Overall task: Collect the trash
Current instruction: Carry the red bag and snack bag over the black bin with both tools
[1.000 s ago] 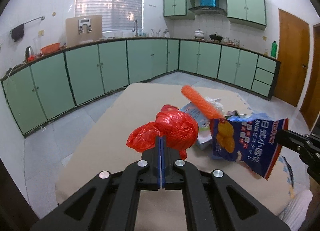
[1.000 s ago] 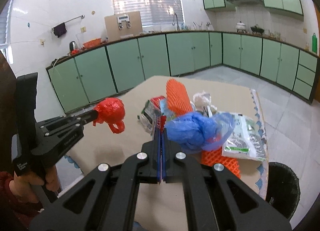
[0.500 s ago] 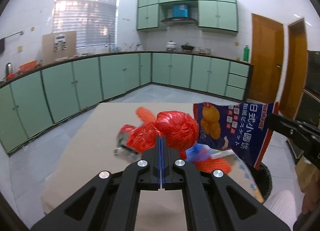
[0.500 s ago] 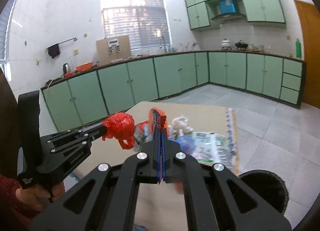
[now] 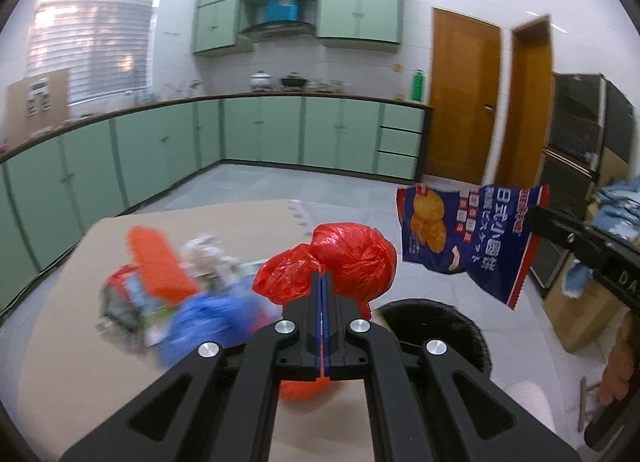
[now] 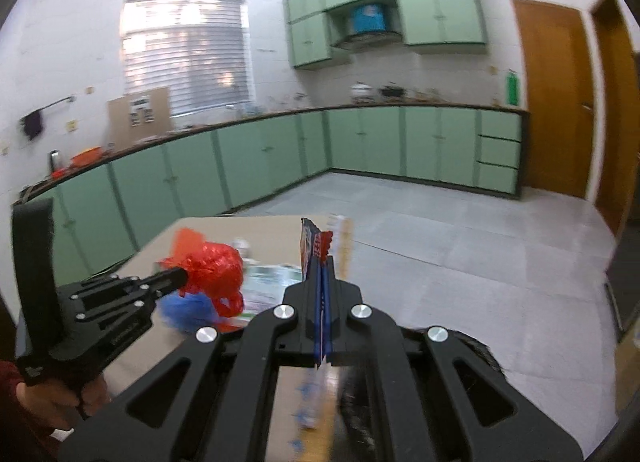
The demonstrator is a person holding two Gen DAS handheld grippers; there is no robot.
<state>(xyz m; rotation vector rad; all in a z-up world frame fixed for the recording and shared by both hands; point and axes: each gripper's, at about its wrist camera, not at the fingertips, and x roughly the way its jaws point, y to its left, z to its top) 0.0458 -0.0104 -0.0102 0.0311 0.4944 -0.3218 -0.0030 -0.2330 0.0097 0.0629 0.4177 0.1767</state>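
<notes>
Red bag [image 5: 344,258] pinched in left jaws; snack packet [image 5: 464,238] in right.

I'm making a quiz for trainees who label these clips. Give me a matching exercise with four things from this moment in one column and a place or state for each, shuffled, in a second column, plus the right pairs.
Things
1. red plastic bag
2. blue snack packet
3. black bin
4. orange net

Places or states
A. lying in the pile on the table
B. clamped in the left tool
C. on the floor beside the table
D. hanging from the right tool

Pairs: 1-B, 2-D, 3-C, 4-A
</notes>
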